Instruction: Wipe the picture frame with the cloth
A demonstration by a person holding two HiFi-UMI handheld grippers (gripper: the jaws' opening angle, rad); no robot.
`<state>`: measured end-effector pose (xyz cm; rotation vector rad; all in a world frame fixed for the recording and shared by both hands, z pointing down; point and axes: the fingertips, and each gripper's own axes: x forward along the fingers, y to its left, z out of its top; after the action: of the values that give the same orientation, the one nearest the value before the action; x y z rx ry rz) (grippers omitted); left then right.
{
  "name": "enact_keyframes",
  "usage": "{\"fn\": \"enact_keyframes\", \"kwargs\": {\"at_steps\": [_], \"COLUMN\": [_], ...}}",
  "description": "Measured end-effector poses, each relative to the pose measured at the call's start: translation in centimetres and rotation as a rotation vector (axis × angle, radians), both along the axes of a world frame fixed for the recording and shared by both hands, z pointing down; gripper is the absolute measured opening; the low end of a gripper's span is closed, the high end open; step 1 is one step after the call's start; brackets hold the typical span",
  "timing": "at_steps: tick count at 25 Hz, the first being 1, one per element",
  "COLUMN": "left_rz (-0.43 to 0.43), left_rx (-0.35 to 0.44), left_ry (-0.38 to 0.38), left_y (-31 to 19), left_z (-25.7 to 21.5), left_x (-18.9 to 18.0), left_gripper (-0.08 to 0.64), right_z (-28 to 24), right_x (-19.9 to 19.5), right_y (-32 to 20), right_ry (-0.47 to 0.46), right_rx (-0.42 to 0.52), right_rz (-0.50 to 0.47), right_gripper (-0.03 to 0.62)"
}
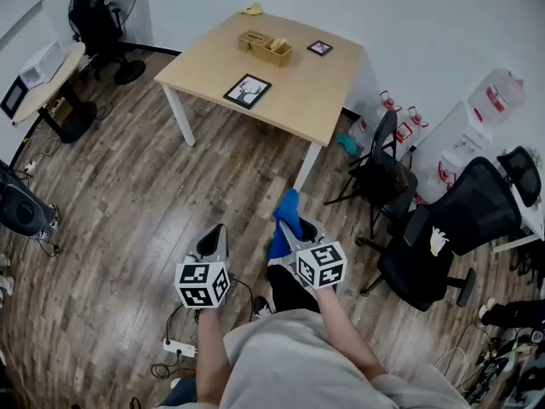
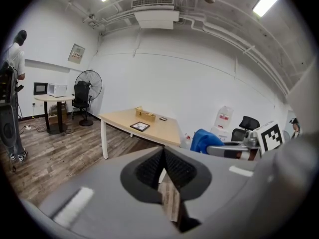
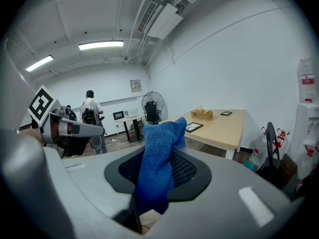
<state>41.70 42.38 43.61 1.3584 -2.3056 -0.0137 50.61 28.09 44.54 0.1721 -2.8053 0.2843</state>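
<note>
I logged: right gripper (image 1: 294, 231) clamped on cloth (image 3: 158, 153) | left gripper (image 2: 163, 167) closed, empty | frame (image 1: 247, 90) at 11 o'clock from right gripper, well apart.

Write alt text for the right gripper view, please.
The right tongs are shut on a blue cloth that sticks up between them. Beyond stands a wooden table bearing a picture frame and a wooden box.

Table (image 1: 336, 92) ahead, well apart from both grippers. On it: picture frame (image 1: 247, 91) near the front edge, wooden box (image 1: 265, 48) behind it, small frame (image 1: 320, 48) right of the box. Left gripper (image 1: 218, 232) and right gripper (image 1: 298, 228) side by side over the floor, cloth (image 1: 286, 213) between the right one's jaws; fan (image 1: 111, 7) far left, office chair (image 1: 456, 224) right of the table.
</note>
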Motion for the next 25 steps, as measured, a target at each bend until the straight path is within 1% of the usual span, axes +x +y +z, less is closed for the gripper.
{"fn": "enact_keyframes", "kwargs": {"at_steps": [4, 8, 12, 20, 25], "left_rz": [-0.004, -0.011, -0.034, -0.060, -0.057], "left_rx": [-0.009, -0.031, -0.052, -0.070, -0.073], "left_ry": [-0.006, -0.023, -0.057, -0.067, -0.073], "left_y": [-0.5, -1.8, -2.4, -5.8, -9.4], "left_z": [0.5, 0.7, -0.1, -0.9, -1.5], "left_x": [-1.9, -4.7, -9.0, -17.4, -22.5], "left_gripper": [0.051, 0.051, 0.051, 0.051, 0.051], "right_z": [0.7, 1.6, 1.5, 1.7, 1.4], "right_x": [-2.4, -5.6, -10.3, -19.1, -24.3], "right_y": [-0.5, -2.1, -3.4, -7.0, -10.7], "right_ry": [-0.002, -0.005, -0.022, -0.011, -0.018], "right_rx": [-0.010, -0.035, -0.066, -0.091, -0.095], "right_rz": [-0.016, -0.032, -0.055, -0.097, -0.098], "right_gripper": [0.104, 0.104, 0.104, 0.104, 0.104]}}
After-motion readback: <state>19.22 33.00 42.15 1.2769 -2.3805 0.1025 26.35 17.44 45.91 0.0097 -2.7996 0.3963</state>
